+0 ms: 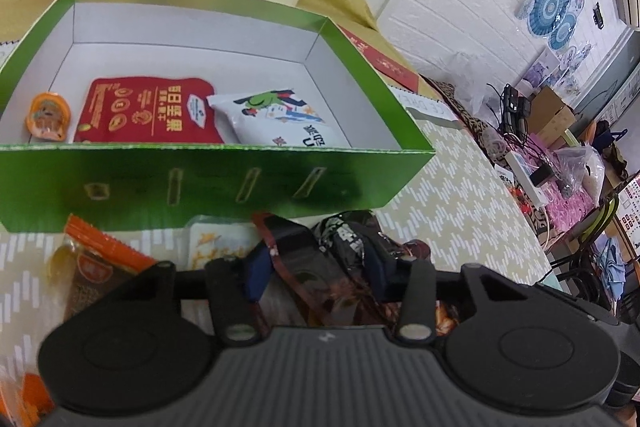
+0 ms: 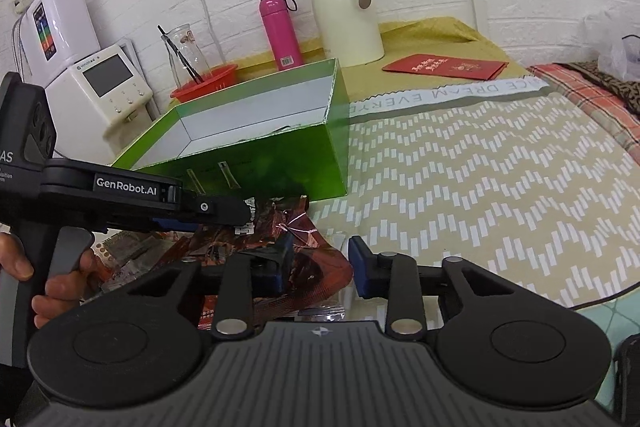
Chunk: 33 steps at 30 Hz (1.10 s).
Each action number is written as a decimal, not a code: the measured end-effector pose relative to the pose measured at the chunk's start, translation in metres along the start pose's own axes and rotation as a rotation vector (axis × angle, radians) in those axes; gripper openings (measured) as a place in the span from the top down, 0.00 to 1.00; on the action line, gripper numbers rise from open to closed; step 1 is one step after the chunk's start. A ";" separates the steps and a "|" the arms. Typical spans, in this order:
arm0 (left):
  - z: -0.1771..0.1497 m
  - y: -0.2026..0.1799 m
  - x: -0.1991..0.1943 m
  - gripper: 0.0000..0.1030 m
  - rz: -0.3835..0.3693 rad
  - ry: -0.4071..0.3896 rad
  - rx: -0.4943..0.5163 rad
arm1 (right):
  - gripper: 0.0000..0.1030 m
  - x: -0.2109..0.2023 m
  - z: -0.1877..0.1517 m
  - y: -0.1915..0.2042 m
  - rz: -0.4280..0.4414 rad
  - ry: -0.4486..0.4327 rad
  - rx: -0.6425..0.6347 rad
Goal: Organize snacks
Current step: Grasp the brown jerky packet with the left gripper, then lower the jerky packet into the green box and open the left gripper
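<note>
A green box (image 1: 216,183) with a white inside stands on the patterned cloth. It holds a red packet (image 1: 148,111), a white packet (image 1: 280,123) and a small orange snack (image 1: 47,115). Just in front of its near wall lies a heap of packets. My left gripper (image 1: 320,265) is shut on a dark glossy packet (image 1: 344,239) from that heap. An orange packet (image 1: 100,259) and a pale one (image 1: 216,243) lie to its left. In the right wrist view, my right gripper (image 2: 320,265) is shut on a red-brown foil packet (image 2: 312,279), close beside the left gripper's finger (image 2: 224,205).
Behind the box (image 2: 280,163) stand a cream jug (image 2: 344,15), a pink bottle (image 2: 280,31), a red basket (image 2: 208,77) with a glass carafe, and a white appliance (image 2: 100,87). A red envelope (image 2: 444,67) lies far right. A hand (image 2: 60,287) holds the left gripper's handle.
</note>
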<state>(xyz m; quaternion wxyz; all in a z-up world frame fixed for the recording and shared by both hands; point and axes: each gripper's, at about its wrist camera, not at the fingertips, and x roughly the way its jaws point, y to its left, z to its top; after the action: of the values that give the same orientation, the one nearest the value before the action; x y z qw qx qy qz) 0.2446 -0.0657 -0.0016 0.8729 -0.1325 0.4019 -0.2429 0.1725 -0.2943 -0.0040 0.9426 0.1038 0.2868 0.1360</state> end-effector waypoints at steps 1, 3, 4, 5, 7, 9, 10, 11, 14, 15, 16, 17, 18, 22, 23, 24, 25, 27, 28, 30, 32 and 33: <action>-0.001 0.000 -0.002 0.59 -0.001 -0.002 0.000 | 0.58 -0.003 0.001 0.001 0.001 -0.006 -0.004; -0.002 -0.002 -0.008 0.60 -0.007 -0.010 -0.006 | 0.63 -0.010 0.003 0.003 0.002 -0.022 -0.009; -0.002 -0.003 -0.011 0.60 -0.010 -0.017 -0.008 | 0.64 -0.012 0.004 0.003 0.003 -0.027 -0.011; -0.002 -0.004 -0.014 0.60 -0.011 -0.024 -0.005 | 0.64 -0.015 0.005 0.004 0.004 -0.034 -0.010; -0.003 -0.006 -0.018 0.60 -0.012 -0.037 0.004 | 0.64 -0.018 0.006 0.003 0.015 -0.044 0.008; -0.003 -0.005 -0.021 0.60 -0.019 -0.040 -0.004 | 0.52 -0.017 0.005 -0.002 0.050 -0.027 0.046; -0.003 -0.005 -0.021 0.68 -0.028 -0.039 -0.005 | 0.49 -0.014 0.003 -0.005 0.076 -0.003 0.063; -0.004 -0.005 -0.021 0.68 -0.039 -0.038 -0.006 | 0.48 -0.011 0.000 -0.007 0.097 0.017 0.078; -0.008 -0.006 -0.021 0.68 -0.034 -0.042 0.003 | 0.37 -0.009 -0.010 -0.007 0.085 0.028 0.101; -0.009 -0.006 -0.022 0.68 -0.034 -0.045 0.003 | 0.33 -0.011 -0.012 -0.007 0.081 0.023 0.112; -0.009 -0.005 -0.022 0.68 -0.037 -0.044 -0.002 | 0.24 -0.014 -0.014 -0.009 0.076 0.019 0.125; -0.009 -0.004 -0.022 0.68 -0.041 -0.042 -0.004 | 0.11 -0.016 -0.015 -0.009 0.068 0.019 0.136; -0.009 -0.002 -0.022 0.68 -0.044 -0.041 -0.005 | 0.10 -0.019 -0.016 -0.010 0.071 0.025 0.143; -0.012 0.003 -0.023 0.67 -0.040 -0.042 -0.012 | 0.22 -0.028 -0.022 -0.010 0.083 0.035 0.139; -0.012 0.003 -0.023 0.67 -0.037 -0.041 -0.013 | 0.35 -0.029 -0.023 -0.009 0.070 0.034 0.134; -0.013 0.005 -0.023 0.67 -0.036 -0.041 -0.017 | 0.40 -0.031 -0.023 -0.008 0.059 0.016 0.122; -0.012 0.005 -0.023 0.67 -0.035 -0.039 -0.021 | 0.56 -0.032 -0.022 -0.007 0.039 0.012 0.107; -0.012 0.004 -0.025 0.68 -0.032 -0.037 -0.022 | 0.63 -0.034 -0.019 -0.005 0.020 0.002 0.087; -0.012 0.003 -0.026 0.70 -0.032 -0.038 -0.019 | 0.69 -0.035 -0.018 -0.004 0.011 -0.005 0.074; -0.012 0.002 -0.032 0.71 -0.033 -0.047 -0.028 | 0.73 -0.039 -0.014 -0.001 0.003 -0.021 0.049; -0.010 0.001 -0.038 0.71 -0.045 -0.065 -0.041 | 0.75 -0.043 -0.009 0.001 -0.002 -0.040 0.045; -0.008 0.000 -0.043 0.71 -0.050 -0.076 -0.048 | 0.75 -0.045 -0.005 0.002 0.001 -0.053 0.044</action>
<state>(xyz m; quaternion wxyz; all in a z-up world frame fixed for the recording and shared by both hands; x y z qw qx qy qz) 0.2145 -0.0429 0.0204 0.8778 -0.1724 0.3705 -0.2499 0.1332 -0.3063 0.0149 0.9473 0.1280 0.2645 0.1274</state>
